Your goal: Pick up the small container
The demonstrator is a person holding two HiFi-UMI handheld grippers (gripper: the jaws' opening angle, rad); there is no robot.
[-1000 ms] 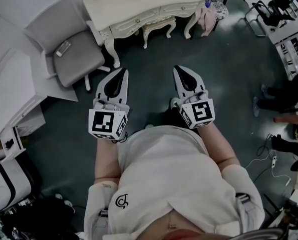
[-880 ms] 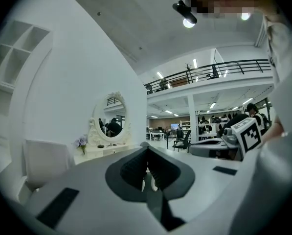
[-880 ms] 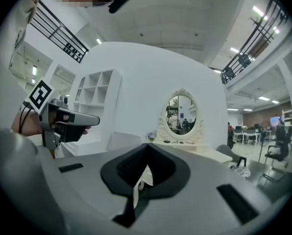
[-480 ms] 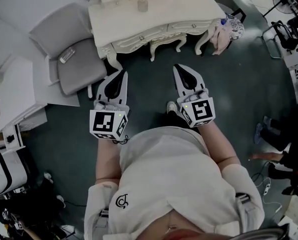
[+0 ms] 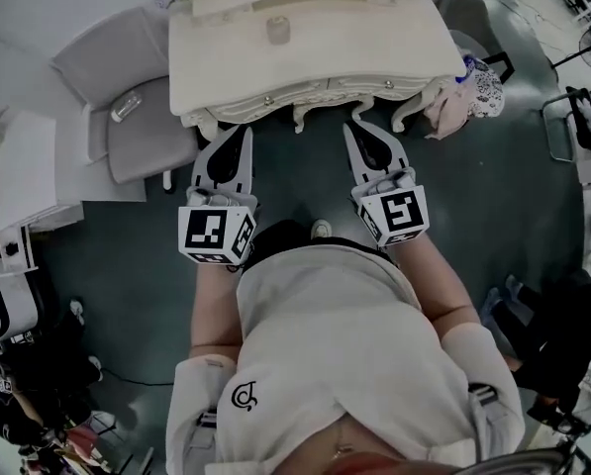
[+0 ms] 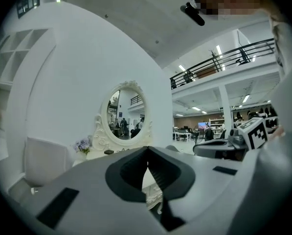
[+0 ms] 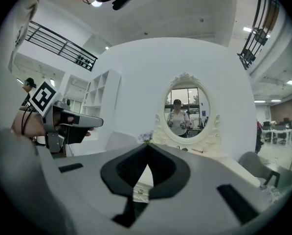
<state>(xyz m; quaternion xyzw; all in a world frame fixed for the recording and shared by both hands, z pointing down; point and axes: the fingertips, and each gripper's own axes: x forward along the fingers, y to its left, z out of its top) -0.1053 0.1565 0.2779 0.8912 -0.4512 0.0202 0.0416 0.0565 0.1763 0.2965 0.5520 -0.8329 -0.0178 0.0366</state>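
White ornate table (image 5: pixel 374 52) carries small pale cylindrical container (image 5: pixel 278 30); my left claw (image 5: pixel 240 137) and right claw (image 5: pixel 355 133) are closed, empty.

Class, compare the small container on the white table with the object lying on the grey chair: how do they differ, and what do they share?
The small container stands upright on the white table; the clear object lies on its side on the grey chair seat. The small container looks pale and opaque; the clear object looks glassy. Both are small and roughly cylindrical.
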